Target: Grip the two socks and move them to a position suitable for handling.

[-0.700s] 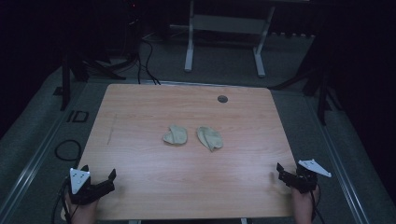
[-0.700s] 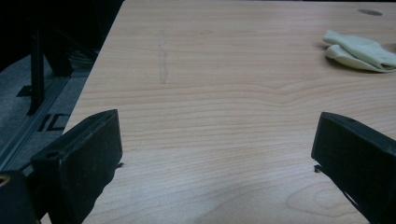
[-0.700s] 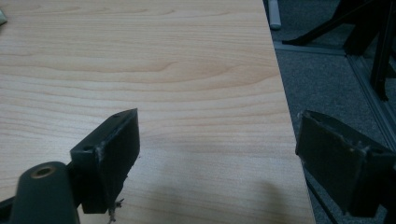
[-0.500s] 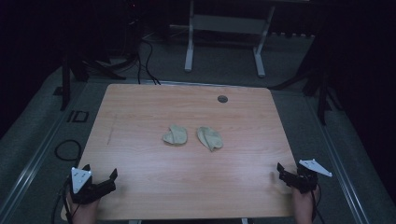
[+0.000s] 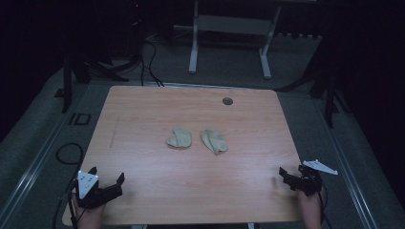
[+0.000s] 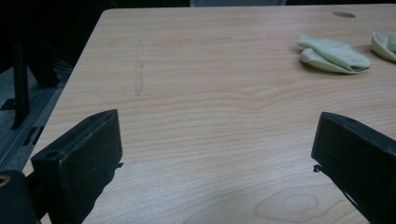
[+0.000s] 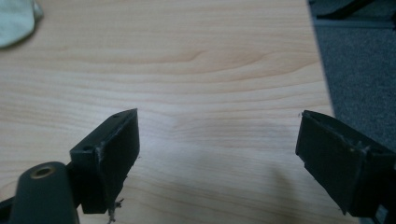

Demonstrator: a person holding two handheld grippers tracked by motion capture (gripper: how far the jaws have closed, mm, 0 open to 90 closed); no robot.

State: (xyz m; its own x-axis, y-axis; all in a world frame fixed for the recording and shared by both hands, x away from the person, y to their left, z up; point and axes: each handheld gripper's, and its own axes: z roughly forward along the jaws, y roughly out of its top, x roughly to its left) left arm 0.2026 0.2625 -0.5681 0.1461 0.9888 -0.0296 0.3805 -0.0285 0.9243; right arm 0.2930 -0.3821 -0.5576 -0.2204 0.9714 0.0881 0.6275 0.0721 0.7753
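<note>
Two pale, crumpled cloth pieces lie side by side near the middle of the wooden table: the left one and the right one. My left gripper rests at the near left corner, open, with bare wood between its jaws. In the left gripper view the left cloth piece lies far ahead to the right. My right gripper sits at the near right edge, also open and holding nothing. The right gripper view catches a corner of cloth at top left.
A dark round grommet sits near the table's far edge. A faint pencil line marks the left side. Beyond the table stand white frame legs, and a cable loop lies on the grey floor to the left.
</note>
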